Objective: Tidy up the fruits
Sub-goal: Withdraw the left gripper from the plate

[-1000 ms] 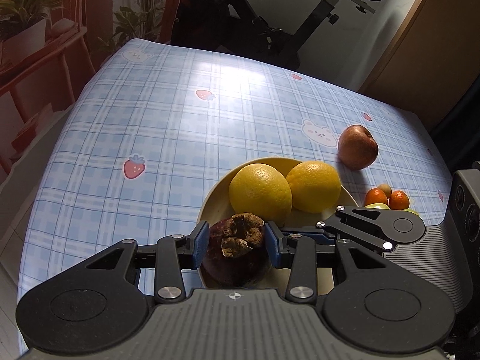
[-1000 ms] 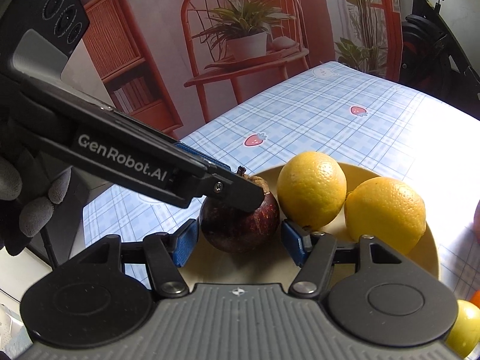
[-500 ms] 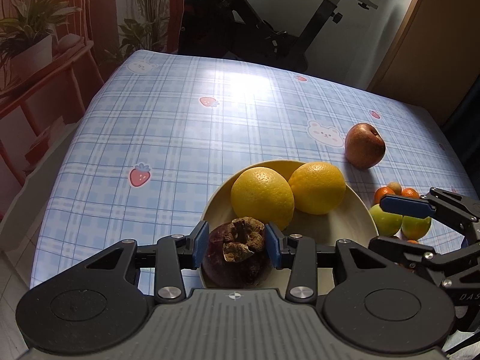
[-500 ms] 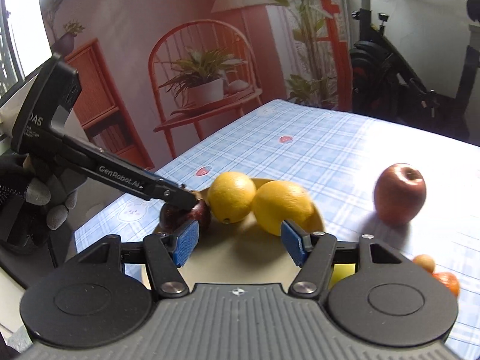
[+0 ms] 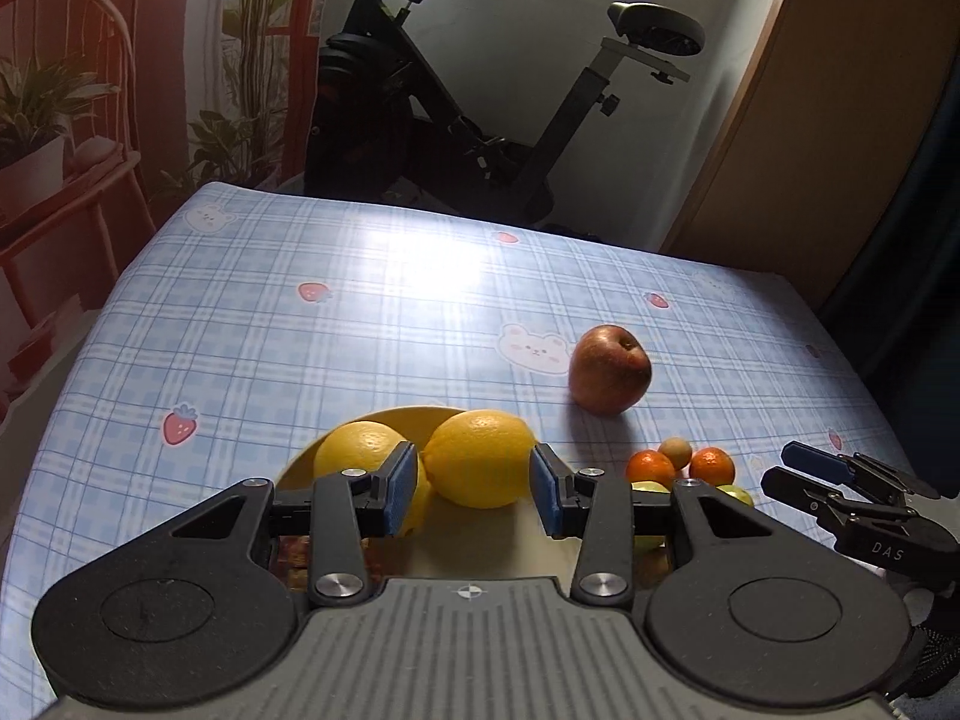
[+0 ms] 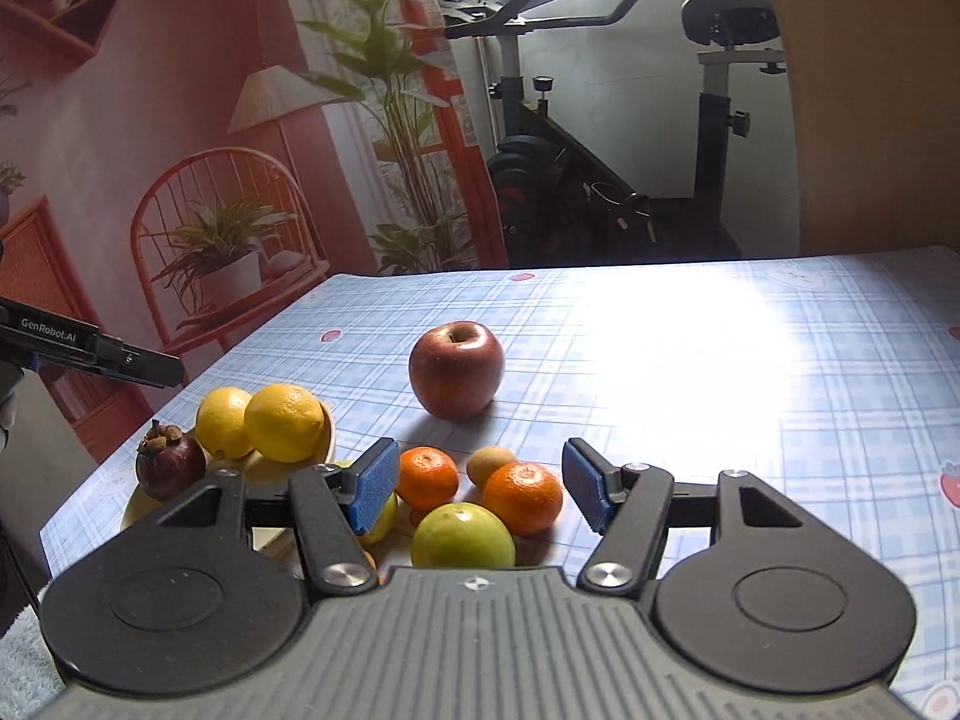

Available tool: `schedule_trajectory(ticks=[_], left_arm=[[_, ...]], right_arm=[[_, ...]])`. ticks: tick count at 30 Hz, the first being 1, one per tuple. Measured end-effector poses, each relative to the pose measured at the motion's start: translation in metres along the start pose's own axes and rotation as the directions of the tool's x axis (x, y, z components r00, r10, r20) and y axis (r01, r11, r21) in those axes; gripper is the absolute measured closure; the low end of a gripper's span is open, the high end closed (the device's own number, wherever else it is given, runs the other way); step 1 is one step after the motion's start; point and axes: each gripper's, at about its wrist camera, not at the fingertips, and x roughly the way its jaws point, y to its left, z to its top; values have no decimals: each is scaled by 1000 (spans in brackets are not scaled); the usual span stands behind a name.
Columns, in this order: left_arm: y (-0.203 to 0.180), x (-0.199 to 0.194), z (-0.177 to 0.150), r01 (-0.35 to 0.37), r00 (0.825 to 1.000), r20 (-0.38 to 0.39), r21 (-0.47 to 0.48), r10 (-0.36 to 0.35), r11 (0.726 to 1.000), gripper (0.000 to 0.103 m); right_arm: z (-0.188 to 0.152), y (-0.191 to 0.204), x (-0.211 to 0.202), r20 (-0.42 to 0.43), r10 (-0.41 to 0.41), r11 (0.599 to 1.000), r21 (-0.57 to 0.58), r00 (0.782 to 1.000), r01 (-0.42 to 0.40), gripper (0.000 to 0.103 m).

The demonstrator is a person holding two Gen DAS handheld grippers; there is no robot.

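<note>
1. Left gripper: blue pads spread apart, nothing between them; hovering above the near part of yellow plate. Seen from the right wrist as a dark finger tip at the left edge, above and apart from the fruit.
2. Right gripper: pads wide apart, empty; poised over the loose fruit cluster. Visible from the left wrist at far right, fingers separated.
3. Mangosteen: dark purple, dried calyx up, resting on the near-left rim of the plate; touching neither gripper.
4. Two yellow citrus, left one and right one, side by side on the plate, touching each other, just behind the mangosteen.
5. Loose cluster on tablecloth, just right of the plate: green fruit nearest; second green fruit partly hidden by the left pad; two small oranges and behind; small tan fruit between and behind the oranges.
6. Red apple: upright, stem dimple up, alone on the cloth beyond the cluster, apart from plate and cluster.
7. Beyond the table's far edge: exercise bike; red chair mural with potted plant on the left wall.
</note>
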Motion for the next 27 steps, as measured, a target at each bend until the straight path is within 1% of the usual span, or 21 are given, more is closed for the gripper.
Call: schedule_trajectory(ticks=[3, 6, 8, 10, 13, 15, 16, 18, 22, 24, 27], left_arm=[[-24, 5, -5, 30, 999, 10, 29, -31, 999, 60], [-44, 7, -13, 53, 998, 19, 50, -54, 997, 60], [-55, 11, -20, 56, 998, 26, 61, -58, 997, 60], [-63, 13, -26, 59, 998, 30, 60, -61, 996, 60], [-68, 17, -33, 66, 997, 33, 31, -67, 997, 60], [-71, 18, -38, 63, 997, 37, 7, -63, 998, 60], [-71, 19, -39, 62, 997, 39, -2, -61, 998, 60], [-71, 20, -41, 46, 998, 50, -9, -45, 999, 60], [-74, 21, -46, 21, 998, 66, -37, -18, 999, 60], [-75, 19, -49, 5, 997, 76, -32, -2, 999, 60], [-76, 17, -48, -7, 996, 94, -23, 9, 1000, 60]], right_arm=[[-8, -3, -7, -13, 3, 1000, 14, 1000, -3, 39], [-18, -2, -14, -30, -5, 1000, -11, 1000, 5, 40], [-23, -1, -15, -33, -16, 999, -28, 999, 15, 40], [-25, -2, -14, -31, -29, 999, -39, 999, 28, 41], [-26, -8, -16, -12, -45, 998, -37, 999, 45, 41], [-23, -14, -15, 10, -66, 997, -35, 998, 66, 42], [-21, -18, -14, 32, -90, 995, -34, 995, 91, 42], [-16, -25, -12, 59, -113, 993, -24, 992, 115, 42], [-8, -36, 1, 89, -117, 993, -20, 989, 119, 42], [-7, -36, 10, 89, -116, 992, -41, 989, 120, 43], [-5, -37, 24, 73, -92, 994, -53, 993, 96, 44]])
